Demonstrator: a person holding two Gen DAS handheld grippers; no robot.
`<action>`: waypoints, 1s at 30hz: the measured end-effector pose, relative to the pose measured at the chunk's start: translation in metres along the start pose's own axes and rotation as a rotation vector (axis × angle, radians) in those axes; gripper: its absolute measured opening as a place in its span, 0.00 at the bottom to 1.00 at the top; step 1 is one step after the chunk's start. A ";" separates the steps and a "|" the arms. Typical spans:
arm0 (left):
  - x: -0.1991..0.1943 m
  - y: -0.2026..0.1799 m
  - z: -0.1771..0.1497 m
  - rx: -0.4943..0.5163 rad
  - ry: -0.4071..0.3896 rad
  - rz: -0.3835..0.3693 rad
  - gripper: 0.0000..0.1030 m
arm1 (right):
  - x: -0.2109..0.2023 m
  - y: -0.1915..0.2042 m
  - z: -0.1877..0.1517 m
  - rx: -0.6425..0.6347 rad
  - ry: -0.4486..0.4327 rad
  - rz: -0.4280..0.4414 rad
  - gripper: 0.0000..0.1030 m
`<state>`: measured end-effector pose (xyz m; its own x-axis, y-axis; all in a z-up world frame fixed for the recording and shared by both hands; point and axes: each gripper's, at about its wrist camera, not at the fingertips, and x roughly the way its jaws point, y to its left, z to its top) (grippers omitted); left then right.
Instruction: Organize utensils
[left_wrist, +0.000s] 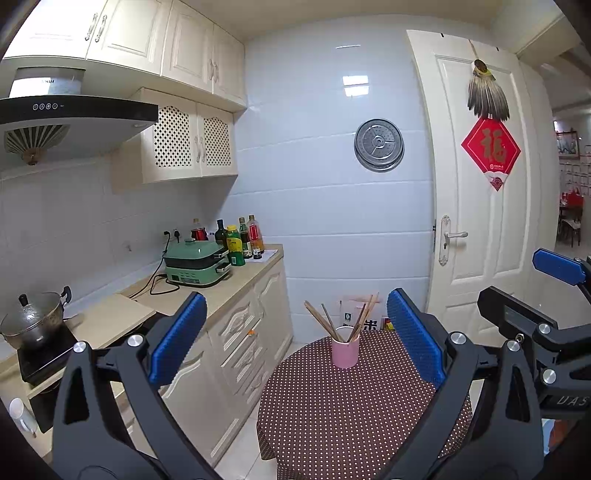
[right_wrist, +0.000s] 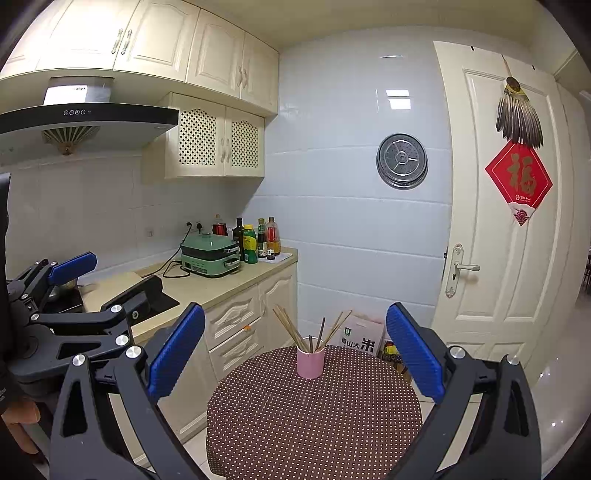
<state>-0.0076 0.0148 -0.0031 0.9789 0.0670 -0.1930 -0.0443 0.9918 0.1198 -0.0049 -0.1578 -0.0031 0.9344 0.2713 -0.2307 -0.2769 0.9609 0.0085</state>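
Left wrist view: both claws (left_wrist: 295, 332) (right_wrist: 295, 347) released; one pink cup (left_wrist: 345, 352) holds several chopsticks (left_wrist: 325, 319).

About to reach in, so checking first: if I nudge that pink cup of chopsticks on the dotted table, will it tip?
Probably tips fairly easily: the pink cylindrical cup is narrow and tall, and the long wooden chopsticks fan out well above its rim, raising its balance. The brown polka-dot tablecloth may grip its base, so a high push would likely topple it rather than slide it.

One pink cup (right_wrist: 310, 362), about seven chopsticks (right_wrist: 290, 328), one round table (right_wrist: 314, 424), five bottles (right_wrist: 258, 240)
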 end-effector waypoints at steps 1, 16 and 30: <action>0.000 0.000 0.000 0.000 0.001 0.001 0.93 | 0.001 0.000 0.000 0.001 0.001 0.001 0.92; 0.006 0.006 -0.004 0.002 0.006 0.006 0.93 | 0.009 0.005 -0.002 0.000 0.014 0.001 0.92; 0.020 0.019 -0.008 -0.002 0.016 0.004 0.93 | 0.023 0.012 -0.004 0.001 0.025 -0.007 0.92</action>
<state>0.0100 0.0363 -0.0124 0.9753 0.0724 -0.2085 -0.0481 0.9917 0.1191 0.0122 -0.1408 -0.0120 0.9303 0.2635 -0.2550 -0.2704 0.9627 0.0081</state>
